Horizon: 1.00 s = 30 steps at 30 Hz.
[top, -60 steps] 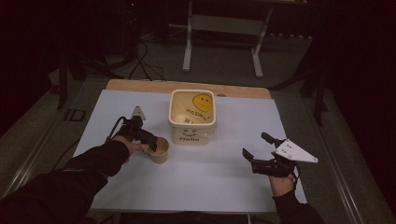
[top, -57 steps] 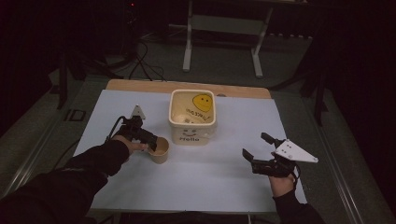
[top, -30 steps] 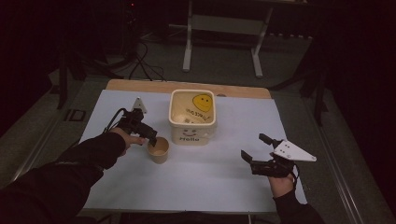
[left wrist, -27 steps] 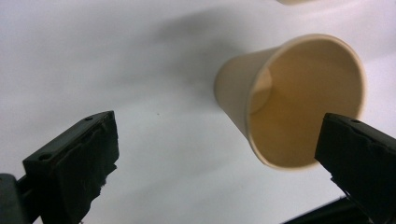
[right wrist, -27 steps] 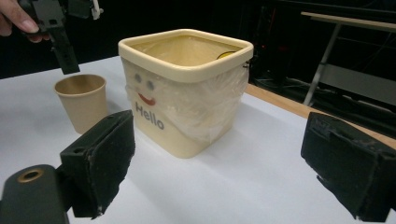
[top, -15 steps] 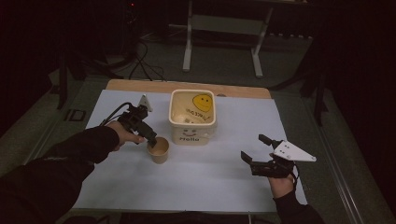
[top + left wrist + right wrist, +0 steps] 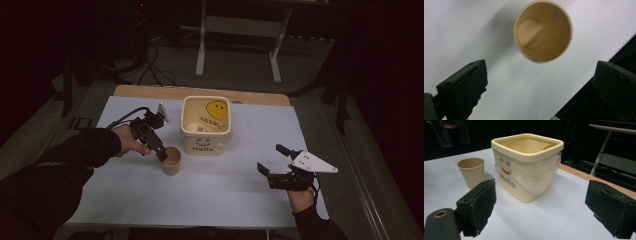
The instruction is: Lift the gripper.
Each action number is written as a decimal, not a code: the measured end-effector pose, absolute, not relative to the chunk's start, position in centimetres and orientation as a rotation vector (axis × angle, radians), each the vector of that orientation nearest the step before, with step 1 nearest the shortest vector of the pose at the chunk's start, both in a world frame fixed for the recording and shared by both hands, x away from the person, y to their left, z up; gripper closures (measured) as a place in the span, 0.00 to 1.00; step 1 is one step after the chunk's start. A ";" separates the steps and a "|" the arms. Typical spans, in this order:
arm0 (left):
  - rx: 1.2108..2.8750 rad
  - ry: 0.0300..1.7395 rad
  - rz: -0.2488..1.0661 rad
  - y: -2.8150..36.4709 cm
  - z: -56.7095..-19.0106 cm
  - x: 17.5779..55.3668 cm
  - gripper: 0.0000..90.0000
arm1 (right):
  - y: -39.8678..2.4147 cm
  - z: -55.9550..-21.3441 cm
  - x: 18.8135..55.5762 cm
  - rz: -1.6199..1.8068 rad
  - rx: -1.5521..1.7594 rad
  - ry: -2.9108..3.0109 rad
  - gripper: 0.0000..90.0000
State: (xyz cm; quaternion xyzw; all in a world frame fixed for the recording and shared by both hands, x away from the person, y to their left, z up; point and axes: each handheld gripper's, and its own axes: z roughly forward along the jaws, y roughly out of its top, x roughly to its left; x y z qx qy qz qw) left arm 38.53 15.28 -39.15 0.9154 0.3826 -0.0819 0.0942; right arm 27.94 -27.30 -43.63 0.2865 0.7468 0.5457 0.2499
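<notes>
A tan paper cup [image 7: 171, 161] stands upright and empty on the white table cover, just front-left of a cream square bin [image 7: 205, 145] with a plastic liner, a face and "Hello" on its wall. My left gripper [image 7: 159, 149] hangs over the cup's left side, tilted down at it and open. From above, the cup [image 7: 542, 30] lies beyond my left gripper [image 7: 541, 70], not between the jaws. Near the front right, my right gripper [image 7: 270, 159] is open and holds nothing. My right gripper [image 7: 540, 188] faces the bin [image 7: 524, 177] and the cup [image 7: 471, 171].
The white cover [image 7: 225, 200] spans the table, with a strip of bare wood [image 7: 200, 92] along the far edge. A metal stand [image 7: 237, 30] and cables sit on the dark floor behind. The person's dark sleeve [image 7: 60, 170] lies over the front left.
My left gripper has pulled up and back-left from beside the cup, which stays standing in place. The right gripper has barely moved.
</notes>
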 end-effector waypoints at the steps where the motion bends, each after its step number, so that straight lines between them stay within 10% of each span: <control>1: 2.727 1.107 -0.239 15.2 -39.1 38.5 0.01 | -27.3 -43.6 27.9 1.487 0.780 2.035 0.11; 30: 2.956 0.467 -0.141 12.3 -37.0 36.8 0.01 | -26.8 -43.5 27.6 1.520 0.689 2.070 0.11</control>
